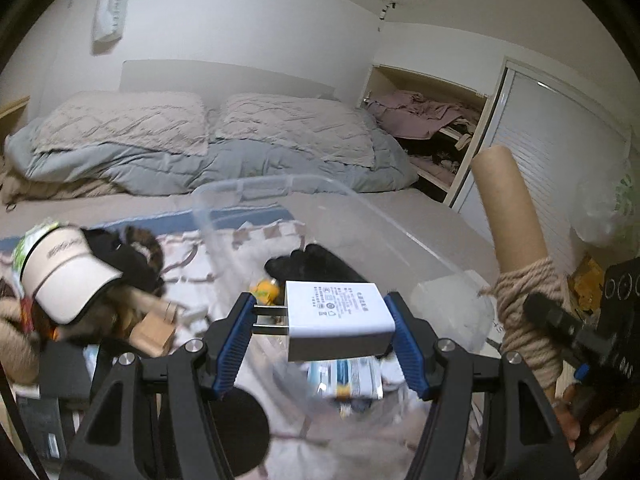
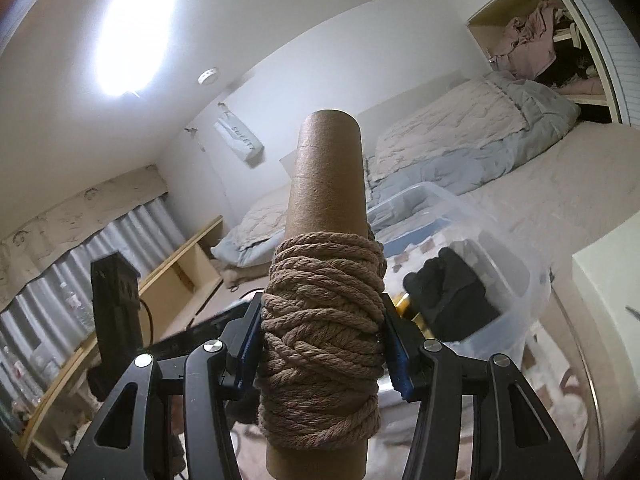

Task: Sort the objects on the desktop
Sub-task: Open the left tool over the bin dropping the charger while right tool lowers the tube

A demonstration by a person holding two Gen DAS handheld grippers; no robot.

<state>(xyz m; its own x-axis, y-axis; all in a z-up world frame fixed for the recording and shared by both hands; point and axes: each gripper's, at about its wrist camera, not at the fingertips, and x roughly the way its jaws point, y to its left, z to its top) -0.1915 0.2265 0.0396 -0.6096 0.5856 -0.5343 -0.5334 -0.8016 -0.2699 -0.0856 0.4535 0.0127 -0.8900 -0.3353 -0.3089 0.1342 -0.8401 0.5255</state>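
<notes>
While we hold charger (image 1: 338, 320) in left gripper (image 1: 324, 324), bin (image 1: 280, 188) lies just beyond, frame centre; right gripper (image 2: 322, 334) clamps upright rope spool (image 2: 324, 280), bin at its right.

Black tongs (image 1: 324, 316), blue ribbed pads (image 1: 234, 344), silver screws, poss. ring on finger (image 1: 560, 405)

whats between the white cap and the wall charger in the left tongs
In the left wrist view, between the white cap and the wall charger: a clear plastic bin wall and a small cardboard box.
</notes>
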